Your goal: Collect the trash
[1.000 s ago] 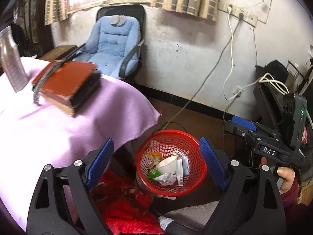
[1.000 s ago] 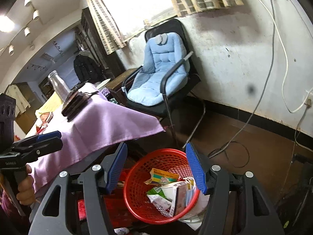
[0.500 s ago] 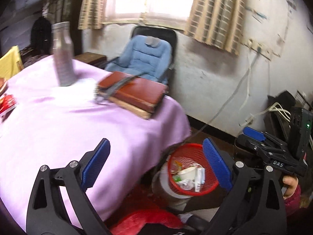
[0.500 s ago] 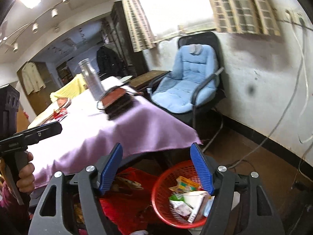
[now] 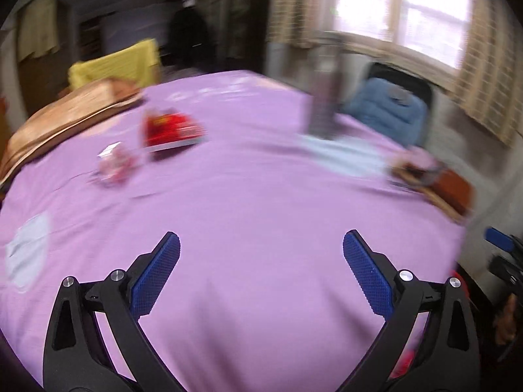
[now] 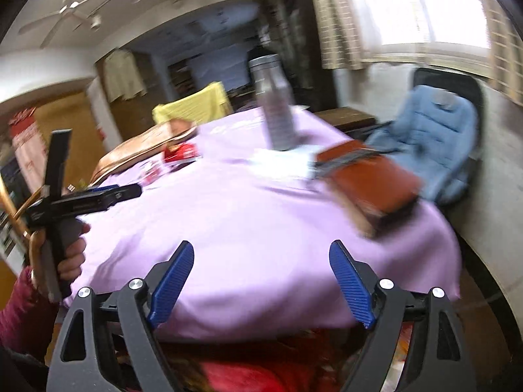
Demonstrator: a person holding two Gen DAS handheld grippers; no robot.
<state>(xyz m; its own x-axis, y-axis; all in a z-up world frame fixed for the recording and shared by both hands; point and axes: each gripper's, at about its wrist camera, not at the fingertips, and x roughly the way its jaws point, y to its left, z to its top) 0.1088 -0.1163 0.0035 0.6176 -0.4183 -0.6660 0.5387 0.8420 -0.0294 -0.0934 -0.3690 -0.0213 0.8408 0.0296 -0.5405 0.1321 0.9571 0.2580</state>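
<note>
The left gripper hangs over the near part of the table, covered by a purple cloth; its blue pads stand wide apart, having just been opening, with nothing between them. The right gripper is likewise spread wide over the cloth's near edge, jaws having just been opening and empty. In the right wrist view a hand grips the handle of the left gripper at the table's left side.

Both pictures are blurred. On the cloth, left of centre, lies a small crumpled pink-and-white wrapper, the likely trash, well ahead of the left gripper. Just beyond it sits a red packet. A white paper lies at the near left edge. Farther right stand a steel bottle and a brown book. Beyond the table stands a blue-cushioned chair.
</note>
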